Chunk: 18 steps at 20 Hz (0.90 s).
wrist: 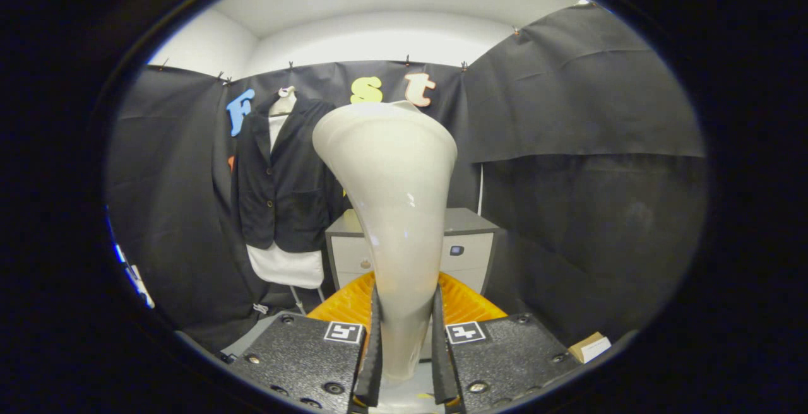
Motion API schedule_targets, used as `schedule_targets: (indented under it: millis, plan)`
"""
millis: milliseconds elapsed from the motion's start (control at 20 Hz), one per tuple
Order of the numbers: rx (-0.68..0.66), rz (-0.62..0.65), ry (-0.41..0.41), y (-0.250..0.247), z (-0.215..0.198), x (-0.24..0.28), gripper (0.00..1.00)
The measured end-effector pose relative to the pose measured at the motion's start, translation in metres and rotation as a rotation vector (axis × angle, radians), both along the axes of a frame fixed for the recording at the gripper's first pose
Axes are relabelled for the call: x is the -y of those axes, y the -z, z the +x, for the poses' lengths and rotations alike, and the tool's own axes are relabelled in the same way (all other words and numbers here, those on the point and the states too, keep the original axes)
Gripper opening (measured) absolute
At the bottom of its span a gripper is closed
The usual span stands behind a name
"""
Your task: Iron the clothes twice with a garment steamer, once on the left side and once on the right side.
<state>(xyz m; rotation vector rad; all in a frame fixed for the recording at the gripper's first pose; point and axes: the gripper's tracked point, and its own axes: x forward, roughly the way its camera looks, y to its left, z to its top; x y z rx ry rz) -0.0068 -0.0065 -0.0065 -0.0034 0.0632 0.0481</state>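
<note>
My gripper (pixel 406 332) is shut on the narrow handle of a white garment steamer (pixel 391 180), which rises upright between the fingers and flares into a wide head. Beyond and to the left of the steamer head hangs a dark jacket (pixel 281 180) over a white shirt (pixel 287 266) on a stand, a good way ahead of the fingers. The steamer head is apart from the clothes and hides part of the jacket's right sleeve.
A grey cabinet (pixel 470 243) with drawers stands behind the steamer, right of the clothes. An orange ribbed part (pixel 467 303) sits just ahead of the fingers. A small cardboard box (pixel 590 346) lies low on the right. Black cloth walls close in all around.
</note>
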Motion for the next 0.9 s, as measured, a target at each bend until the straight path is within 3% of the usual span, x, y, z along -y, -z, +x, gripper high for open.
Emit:
schedule_targets:
  millis: [900]
  plan:
    - [-0.013,-0.002,-0.001,0.0039,-0.0032,-0.003,0.35]
